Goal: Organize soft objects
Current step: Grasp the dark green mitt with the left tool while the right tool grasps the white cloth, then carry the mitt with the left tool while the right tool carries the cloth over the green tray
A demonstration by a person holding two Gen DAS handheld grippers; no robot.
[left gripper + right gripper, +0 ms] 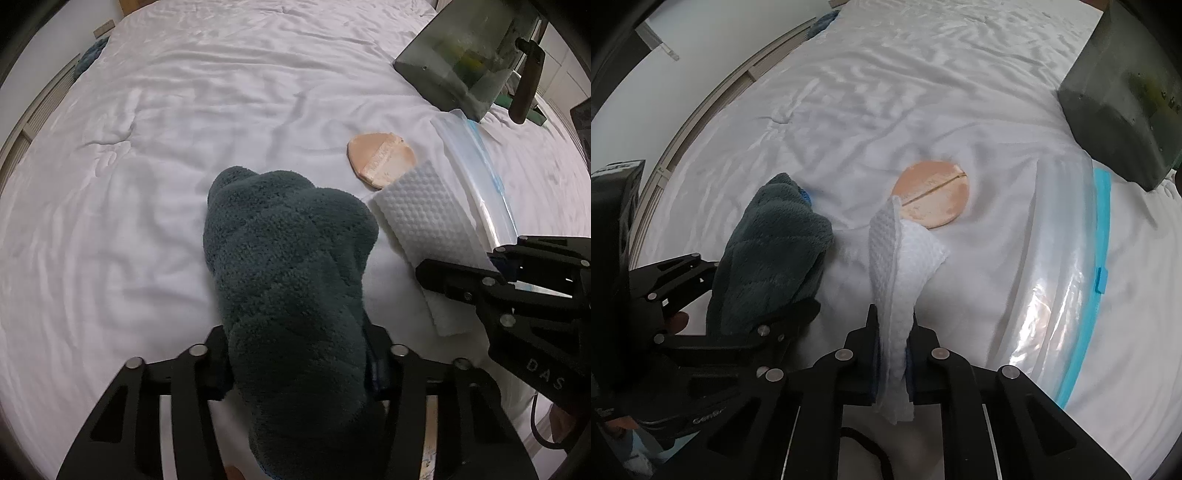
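Left claw (299, 365) pinching a dark teal plush towel (291, 266) and right claw (892, 354) pinching a white waffle-textured cloth (901, 254), both lifted over the white bed (184, 110) mid-width, apparently for bagging in the clear blue-zippered bag (1067, 266) alongside.

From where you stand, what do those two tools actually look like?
Both are matte black. The left tool and right tool have slotted, flat finger arms joined by silver round rivets, with dark blue pads inside the tips. One body carries pale "DAS" lettering, another has a partly readable word. A black cable trails beneath.
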